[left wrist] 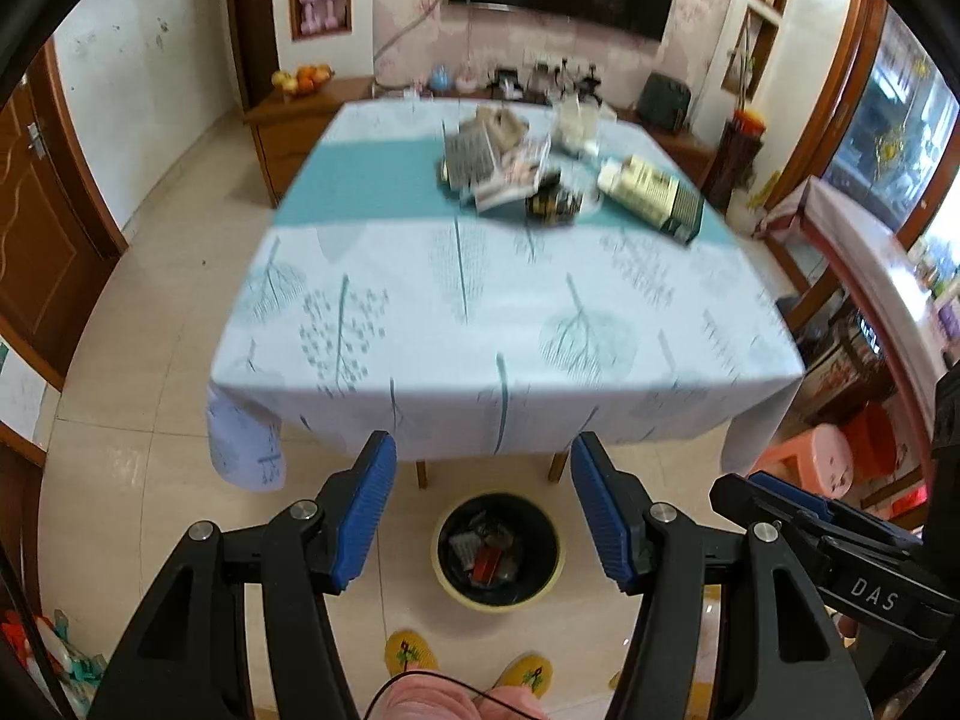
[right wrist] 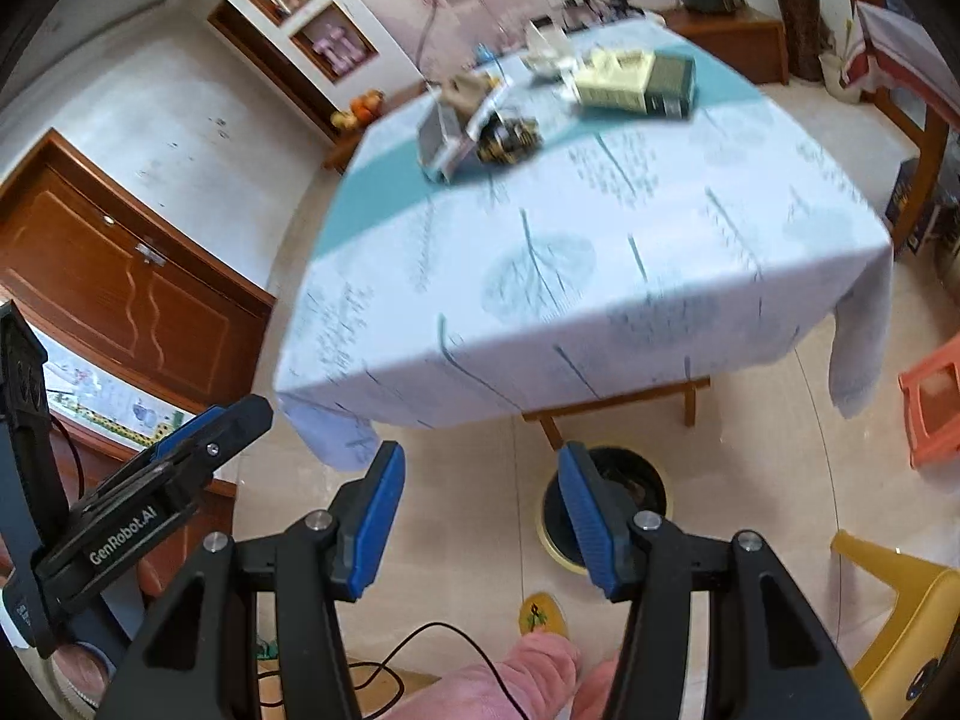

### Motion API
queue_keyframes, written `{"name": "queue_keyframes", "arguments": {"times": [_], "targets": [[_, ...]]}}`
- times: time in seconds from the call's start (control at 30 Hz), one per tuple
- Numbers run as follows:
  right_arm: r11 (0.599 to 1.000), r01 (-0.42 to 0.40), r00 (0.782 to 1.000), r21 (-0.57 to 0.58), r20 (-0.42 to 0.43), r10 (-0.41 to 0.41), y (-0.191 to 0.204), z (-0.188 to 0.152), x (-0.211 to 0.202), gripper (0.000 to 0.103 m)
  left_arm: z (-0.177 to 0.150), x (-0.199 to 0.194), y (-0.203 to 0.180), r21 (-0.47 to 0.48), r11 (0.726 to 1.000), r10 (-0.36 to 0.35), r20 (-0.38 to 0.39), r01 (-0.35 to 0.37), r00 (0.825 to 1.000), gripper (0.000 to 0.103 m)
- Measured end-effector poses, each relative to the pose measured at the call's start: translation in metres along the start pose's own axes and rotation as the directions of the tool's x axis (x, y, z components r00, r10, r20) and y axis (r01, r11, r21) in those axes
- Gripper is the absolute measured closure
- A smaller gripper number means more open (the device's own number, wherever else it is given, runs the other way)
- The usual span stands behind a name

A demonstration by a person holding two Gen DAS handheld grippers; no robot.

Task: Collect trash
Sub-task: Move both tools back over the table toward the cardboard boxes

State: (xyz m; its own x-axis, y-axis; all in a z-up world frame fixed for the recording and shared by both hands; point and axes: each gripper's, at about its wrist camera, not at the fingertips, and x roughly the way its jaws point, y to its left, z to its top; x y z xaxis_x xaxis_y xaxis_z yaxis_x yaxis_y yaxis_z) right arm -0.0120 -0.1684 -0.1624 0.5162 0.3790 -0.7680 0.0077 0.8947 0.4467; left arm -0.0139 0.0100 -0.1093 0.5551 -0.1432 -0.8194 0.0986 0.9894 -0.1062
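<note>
Several pieces of trash lie at the far end of the table (left wrist: pixel 480 312): a pile of wrappers and cartons (left wrist: pixel 492 162), a black-and-yellow wrapper (left wrist: pixel 555 201) and a cream-and-dark box (left wrist: pixel 651 195). The same pile (right wrist: pixel 474 126) and box (right wrist: pixel 636 81) show in the right wrist view. A black bin (left wrist: pixel 498 603) with a yellow rim stands on the floor below the table's near edge, holding some trash. My left gripper (left wrist: pixel 483 510) hangs open above the bin, nothing between its blue pads. My right gripper (right wrist: pixel 480 516) is open and empty too, its right finger covering part of the bin (right wrist: pixel 642 480).
A pink stool (left wrist: pixel 810 462) and an orange stool (right wrist: pixel 930 408) stand right of the table, with a yellow chair (right wrist: pixel 900 600) nearer. Yellow slippers (left wrist: pixel 411 651) and a black cable (right wrist: pixel 384 660) lie by the person's feet. A wooden door (right wrist: pixel 120 294) is at the left.
</note>
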Motion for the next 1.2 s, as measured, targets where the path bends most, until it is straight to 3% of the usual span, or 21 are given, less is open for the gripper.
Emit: {"name": "queue_keyframes", "arguments": {"times": [0.17,0.33,0.67,0.93,1.2], "targets": [[0.998,-0.037,0.998,-0.042,0.050,0.039,0.009,0.018,-0.027,0.049,0.022,-0.034,-0.004,-0.024,1.000,0.022,0.070,-0.020,0.997,0.043],[0.993,-0.071,0.994,-0.090,0.075,0.078,0.018,0.037,-0.041,0.049,0.044,-0.051,-0.008,-0.047,0.999,0.011,0.069,-0.007,0.998,0.042],[0.984,-0.117,0.987,-0.135,0.097,0.130,0.029,0.078,-0.043,0.049,0.082,-0.054,-0.017,-0.007,1.000,0.030,0.090,-0.030,0.996,0.042],[0.993,-0.097,0.990,-0.063,0.096,0.103,0.022,0.130,-0.004,0.049,0.134,-0.007,-0.007,0.015,1.000,0.013,0.079,-0.014,0.997,0.041],[0.998,-0.017,0.996,0.061,0.084,0.012,0.019,0.207,0.069,0.050,0.224,0.097,0.017,0.064,0.995,-0.080,-0.029,0.082,0.996,0.040]]}}
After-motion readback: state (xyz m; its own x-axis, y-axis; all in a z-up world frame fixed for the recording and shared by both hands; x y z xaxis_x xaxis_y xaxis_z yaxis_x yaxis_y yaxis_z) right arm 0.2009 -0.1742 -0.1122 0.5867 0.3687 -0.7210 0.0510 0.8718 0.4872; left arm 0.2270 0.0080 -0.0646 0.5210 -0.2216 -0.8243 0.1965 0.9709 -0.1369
